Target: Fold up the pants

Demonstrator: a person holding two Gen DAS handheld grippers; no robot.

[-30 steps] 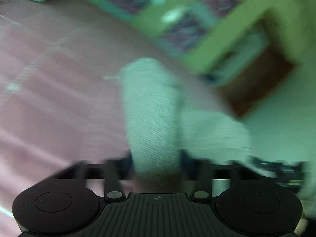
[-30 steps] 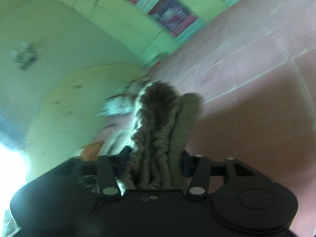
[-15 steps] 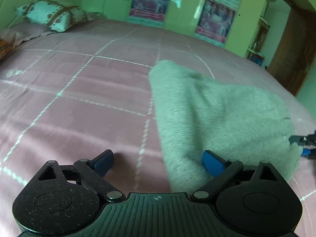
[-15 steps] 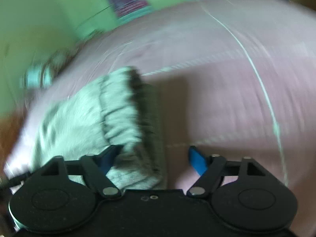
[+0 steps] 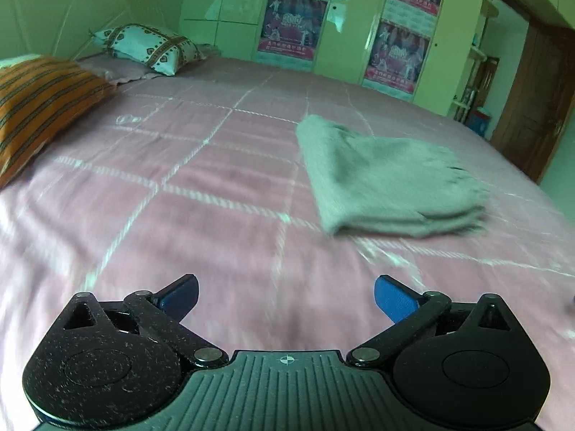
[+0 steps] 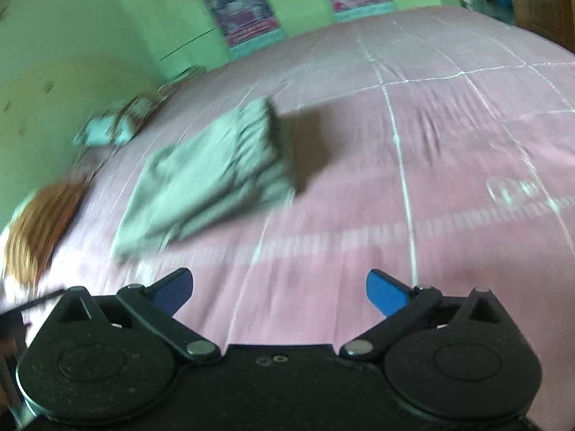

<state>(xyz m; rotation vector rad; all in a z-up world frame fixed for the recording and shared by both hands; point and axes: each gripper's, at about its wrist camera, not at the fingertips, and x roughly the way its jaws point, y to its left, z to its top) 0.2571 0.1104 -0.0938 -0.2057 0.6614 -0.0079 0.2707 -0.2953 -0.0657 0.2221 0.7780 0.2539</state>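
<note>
The grey pants [image 5: 384,179] lie folded into a thick stack on the pink bedspread [image 5: 215,186], up and to the right of my left gripper [image 5: 285,296]. That gripper's jaws are opening wide, with only bedspread between the blue pads. In the right wrist view the same pants [image 6: 212,176] lie ahead to the left, elastic waistband on the far end. My right gripper [image 6: 279,291] hangs well back from them, jaws opening, nothing between them.
An orange striped pillow [image 5: 36,107] and a white patterned pillow [image 5: 151,48] sit at the bed's far left. Green cupboards with posters [image 5: 294,25] stand behind the bed. A brown door [image 5: 532,107] is at the right.
Both grippers let go of the pants and drew back from them. The pants, held up bunched a second ago, now lie folded on the bed.
</note>
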